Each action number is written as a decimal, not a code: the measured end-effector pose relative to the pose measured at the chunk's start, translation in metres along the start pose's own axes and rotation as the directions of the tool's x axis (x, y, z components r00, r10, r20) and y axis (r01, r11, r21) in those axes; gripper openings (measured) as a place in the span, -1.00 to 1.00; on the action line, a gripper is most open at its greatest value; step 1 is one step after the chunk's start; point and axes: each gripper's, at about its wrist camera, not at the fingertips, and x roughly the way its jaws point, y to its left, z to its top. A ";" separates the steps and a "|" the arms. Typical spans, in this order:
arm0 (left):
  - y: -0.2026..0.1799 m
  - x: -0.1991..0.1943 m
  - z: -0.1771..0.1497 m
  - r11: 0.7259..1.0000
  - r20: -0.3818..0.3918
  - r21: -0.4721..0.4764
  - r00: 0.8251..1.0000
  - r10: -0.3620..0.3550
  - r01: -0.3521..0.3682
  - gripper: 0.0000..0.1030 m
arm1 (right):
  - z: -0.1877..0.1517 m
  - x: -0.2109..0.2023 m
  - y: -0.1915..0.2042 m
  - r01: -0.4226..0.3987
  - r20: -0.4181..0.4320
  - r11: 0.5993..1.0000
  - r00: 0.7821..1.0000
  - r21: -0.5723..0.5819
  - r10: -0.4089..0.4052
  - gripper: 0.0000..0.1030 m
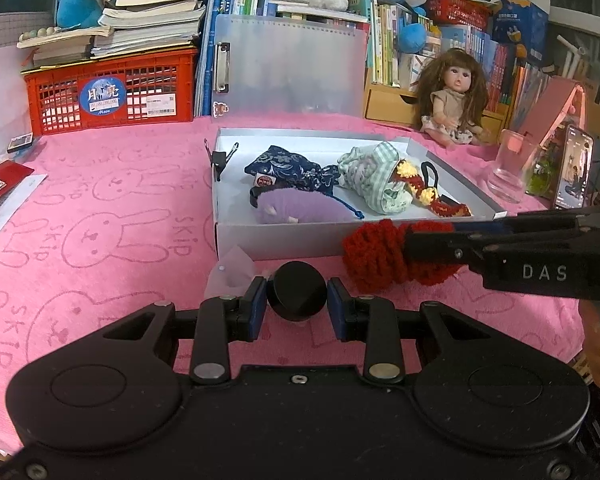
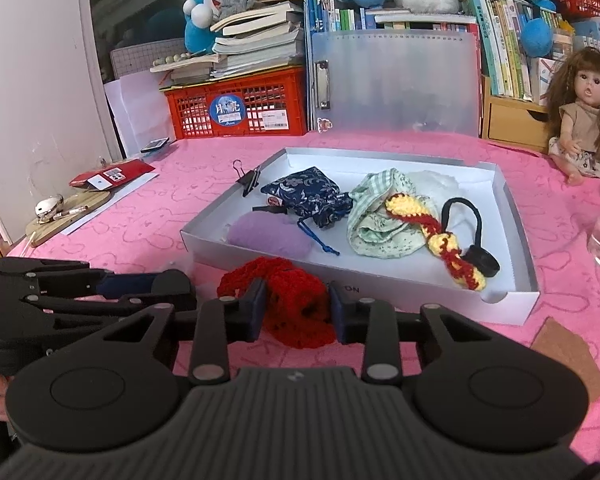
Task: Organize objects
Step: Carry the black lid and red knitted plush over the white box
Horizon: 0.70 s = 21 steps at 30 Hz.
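Note:
My left gripper (image 1: 297, 308) is shut on a black round knob (image 1: 296, 294) just above the pink cloth, in front of the white shallow box (image 1: 284, 242). From the right, my right gripper (image 1: 410, 242) is shut on a red crocheted piece (image 1: 374, 256) near the box's front wall. In the right wrist view the red crocheted piece (image 2: 296, 304) fills the gap between the right gripper's (image 2: 296, 314) pads, with the left gripper (image 2: 180, 284) to its left. The box (image 2: 420, 300) holds a navy floral pouch (image 2: 308, 196), a purple plush (image 2: 268, 234), a green checked cloth (image 2: 380, 216), a yellow-red crochet strip (image 2: 436, 236) and a black loop strap (image 2: 476, 232).
A clear glass (image 1: 508, 168) and an upright phone (image 1: 574, 168) stand right of the box, with a doll (image 1: 454, 96) behind. A binder clip (image 2: 248, 178) grips the box's left rim. A red crate (image 1: 108, 92), books and plush toys line the back. A brown card (image 2: 568, 356) lies at front right.

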 end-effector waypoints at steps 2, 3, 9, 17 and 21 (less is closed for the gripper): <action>0.000 0.000 0.000 1.000 0.000 -0.002 1.000 0.001 -0.001 -0.40 | -0.002 0.000 -0.001 0.005 -0.002 1.000 1.000 0.001 -0.005 -0.28; 0.000 0.000 0.000 1.000 0.000 -0.002 1.000 0.002 -0.002 -0.40 | -0.003 0.000 -0.001 0.004 -0.002 1.000 1.000 0.005 -0.004 -0.28; 0.001 -0.002 0.003 1.000 0.008 -0.010 1.000 0.006 -0.006 -0.40 | -0.003 -0.007 -0.003 0.018 0.027 1.000 0.999 0.017 -0.019 -0.33; 0.004 -0.001 0.016 0.999 0.026 -0.034 1.000 0.008 -0.008 -0.40 | 0.007 -0.023 -0.016 0.045 0.073 0.997 0.996 0.060 -0.049 -0.35; 0.003 0.001 0.025 0.999 0.040 -0.040 0.999 0.007 -0.006 -0.40 | 0.014 -0.032 -0.026 0.060 0.107 0.994 0.992 0.095 -0.070 -0.36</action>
